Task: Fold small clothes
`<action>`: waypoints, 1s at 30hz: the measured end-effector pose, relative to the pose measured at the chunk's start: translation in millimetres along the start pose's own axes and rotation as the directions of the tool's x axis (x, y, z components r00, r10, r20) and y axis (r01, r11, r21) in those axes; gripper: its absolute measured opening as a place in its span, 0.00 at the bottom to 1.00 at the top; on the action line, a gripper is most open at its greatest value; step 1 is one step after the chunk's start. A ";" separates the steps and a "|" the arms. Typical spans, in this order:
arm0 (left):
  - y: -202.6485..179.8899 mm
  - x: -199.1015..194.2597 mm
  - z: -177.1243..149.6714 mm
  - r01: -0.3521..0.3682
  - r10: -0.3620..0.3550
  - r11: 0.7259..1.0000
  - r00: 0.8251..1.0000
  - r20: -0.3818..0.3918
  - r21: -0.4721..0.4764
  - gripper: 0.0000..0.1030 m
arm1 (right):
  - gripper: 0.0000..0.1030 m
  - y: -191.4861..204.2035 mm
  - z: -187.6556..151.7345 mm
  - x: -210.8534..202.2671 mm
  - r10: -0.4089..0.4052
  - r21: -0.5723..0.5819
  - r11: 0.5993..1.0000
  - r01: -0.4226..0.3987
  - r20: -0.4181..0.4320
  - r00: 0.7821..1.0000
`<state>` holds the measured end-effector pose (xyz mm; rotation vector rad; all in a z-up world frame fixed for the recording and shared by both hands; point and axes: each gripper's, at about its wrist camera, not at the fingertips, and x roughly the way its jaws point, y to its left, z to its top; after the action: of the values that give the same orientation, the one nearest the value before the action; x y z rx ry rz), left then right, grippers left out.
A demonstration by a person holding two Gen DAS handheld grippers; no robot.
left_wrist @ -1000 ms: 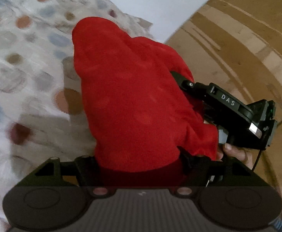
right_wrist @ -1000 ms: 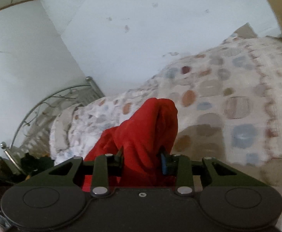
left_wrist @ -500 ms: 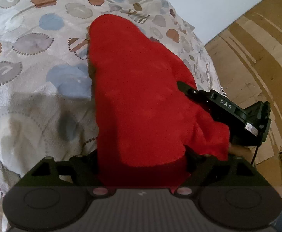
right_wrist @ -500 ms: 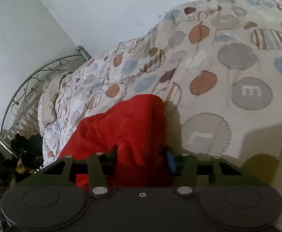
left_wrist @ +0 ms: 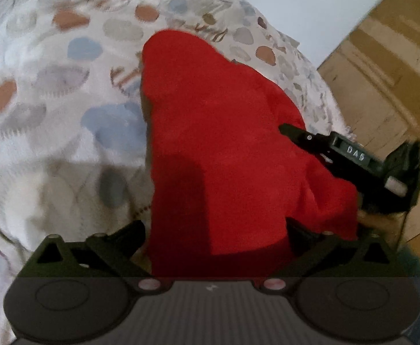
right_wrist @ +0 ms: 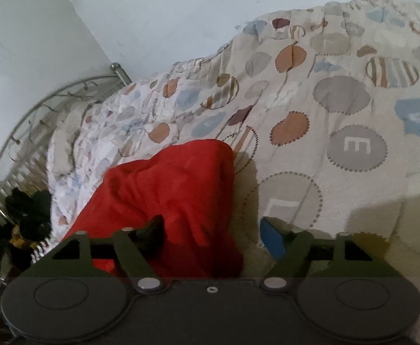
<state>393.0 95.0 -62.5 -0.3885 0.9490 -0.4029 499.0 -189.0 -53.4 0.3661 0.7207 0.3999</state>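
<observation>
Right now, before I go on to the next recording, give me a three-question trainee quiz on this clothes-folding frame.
1. True or false: the red garment lies on the patterned bedspread.
2. In the right wrist view, the pad on the right hand-held gripper is which colour? A green, B blue, C yellow.
3. Fill in: in the left wrist view, the other hand-held gripper reaches in from the ___ side of the picture.

Key: 1 true. 2 B, the blue pad stands clear of the cloth as the jaws are opening. 3 right; the left hand-held gripper is also opening, cloth between its fingers.
</observation>
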 end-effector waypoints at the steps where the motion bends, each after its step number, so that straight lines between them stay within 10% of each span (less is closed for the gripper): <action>1: -7.1 0.0 0.7 -0.029 0.029 0.999 1.000 0.004 0.042 1.00 | 0.80 3.6 -0.3 -2.1 -0.024 -0.022 0.999 0.024 -0.001 1.000; 15: -29.0 -8.8 -3.2 -0.130 0.128 0.990 0.991 0.028 0.055 1.00 | 0.93 45.9 -26.4 -43.8 -0.090 -0.270 0.960 0.078 -0.034 0.995; 30: -66.1 -57.2 -10.8 -0.297 0.284 0.950 0.950 0.128 0.099 1.00 | 0.99 51.5 -37.7 -65.9 -0.191 -0.263 0.945 0.195 0.043 0.981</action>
<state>343.6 64.9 3.9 -0.1580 0.8527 -0.1634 416.2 -168.7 -19.5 0.0439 0.6696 0.3022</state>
